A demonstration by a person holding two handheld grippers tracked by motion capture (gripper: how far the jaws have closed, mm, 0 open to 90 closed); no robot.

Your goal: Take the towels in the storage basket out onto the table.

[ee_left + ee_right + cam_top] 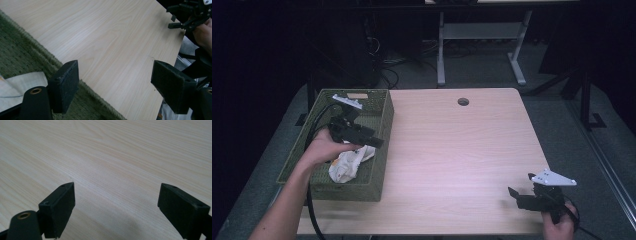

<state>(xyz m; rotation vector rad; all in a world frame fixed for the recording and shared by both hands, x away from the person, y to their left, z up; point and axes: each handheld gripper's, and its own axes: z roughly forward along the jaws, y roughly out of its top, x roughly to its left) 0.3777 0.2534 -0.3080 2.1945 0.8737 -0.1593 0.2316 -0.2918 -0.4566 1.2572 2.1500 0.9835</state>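
Forearm at lower left of the high view carries the left gripper [371,140] over the green basket [384,107], above the white cloth [347,165] lying inside, likely just dropped. Right gripper [518,196] parks at lower right on the worktop [452,150]. Left gripper view: fingers [66,86] wide, empty, cloth [17,86] at lower left. Right gripper view: fingers [60,207] wide, empty, idle.

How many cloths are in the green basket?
1. A crumpled white cloth lies in the near end of the green perforated plastic basket, just below the open left gripper. Others could be hidden under the hand.
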